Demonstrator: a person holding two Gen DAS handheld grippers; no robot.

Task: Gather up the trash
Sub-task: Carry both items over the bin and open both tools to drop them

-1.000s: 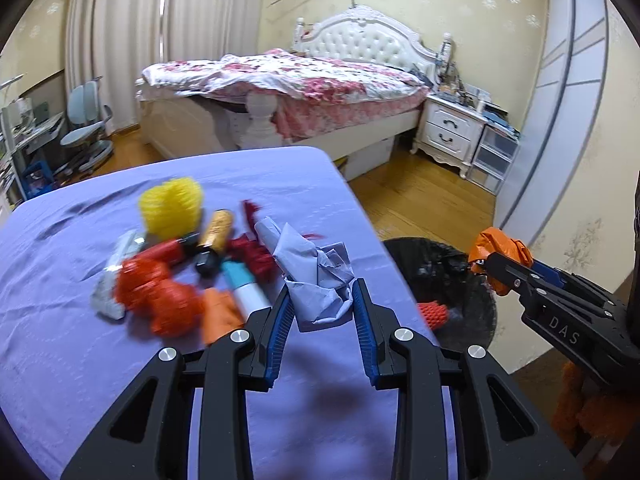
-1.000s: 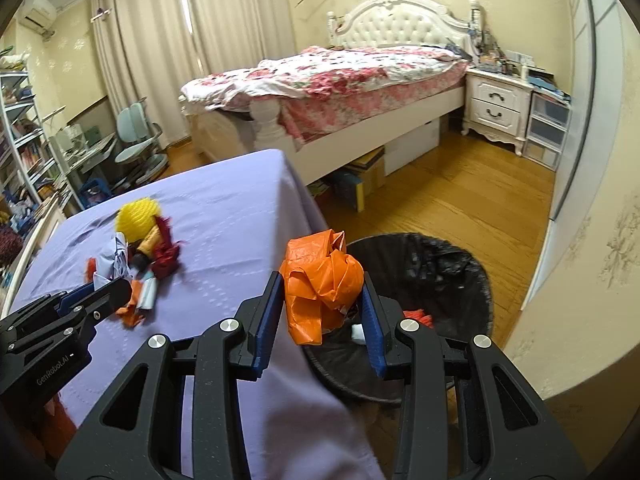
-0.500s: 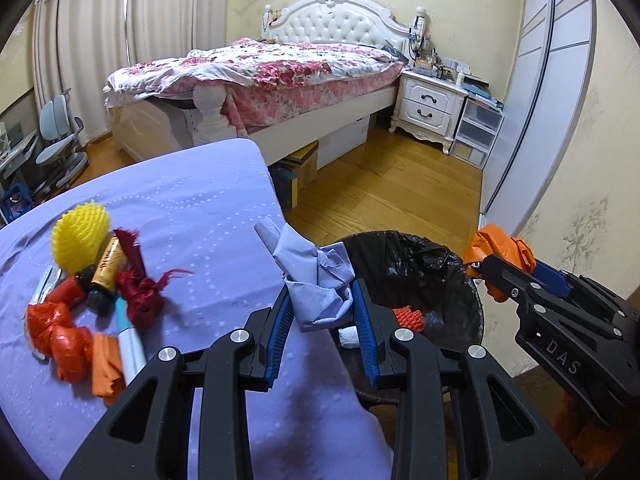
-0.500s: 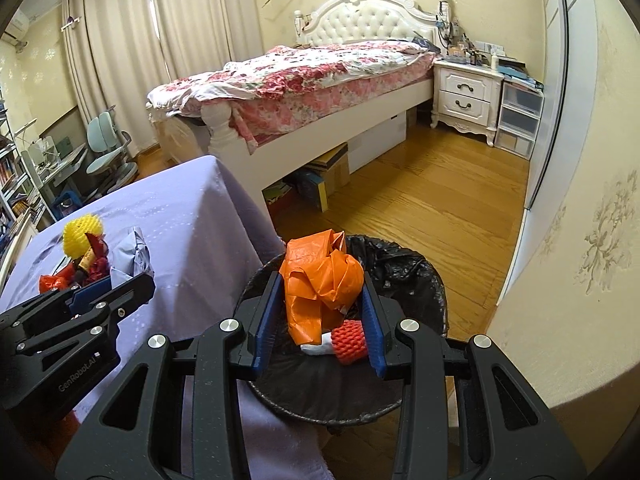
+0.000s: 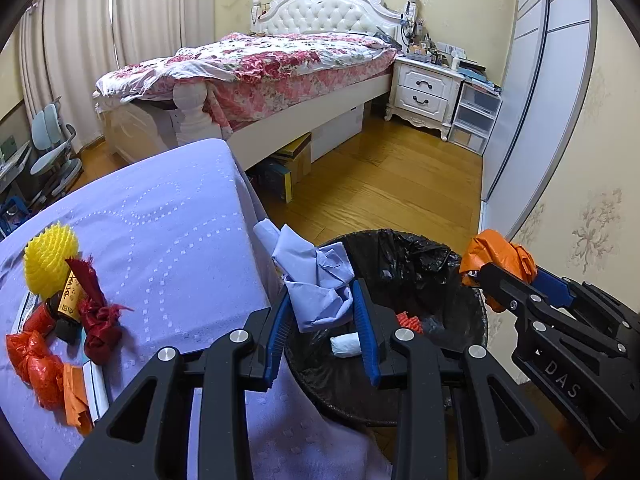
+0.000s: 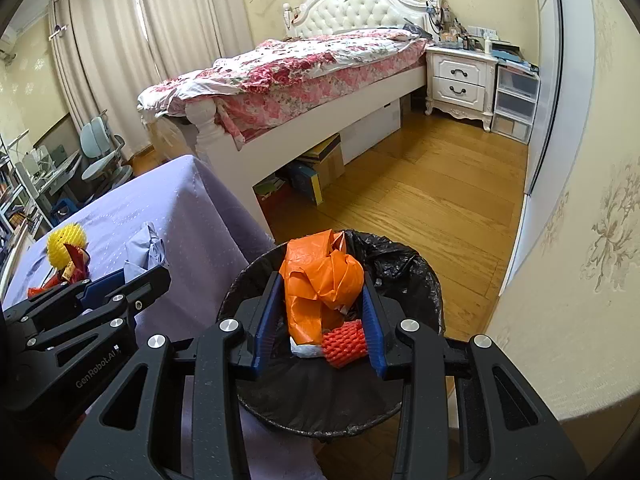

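Both grippers are loaded here. The left gripper (image 5: pixel 322 312) clamps a crumpled pale blue paper (image 5: pixel 316 280) between its blue pads, and that wad hangs right at the near-left rim of the trash bin (image 5: pixel 404 256), partly over the edge of the purple-covered surface (image 5: pixel 160 216). The right gripper (image 6: pixel 320 312) is squeezed onto a crumpled orange plastic bag (image 6: pixel 320 276), and it sits squarely above the bin's opening, black liner all around it. Down inside the bin lie a red foam net (image 6: pixel 344 342) and a white scrap (image 6: pixel 304 348), just beneath the orange bag. Over on the surface, to the left, the rest of the trash waits in a cluster: a yellow foam net (image 5: pixel 50 258), a small bottle with a yellow label (image 5: pixel 68 308) touching it, a dark red wrapper (image 5: pixel 98 316) beside that, a red crinkled bag (image 5: pixel 34 360) nearer, and an orange scrap (image 5: pixel 76 396) at the near edge. Beyond the bin, wooden floor (image 6: pixel 420 200) runs to the bed (image 6: pixel 300 64) at the far side.
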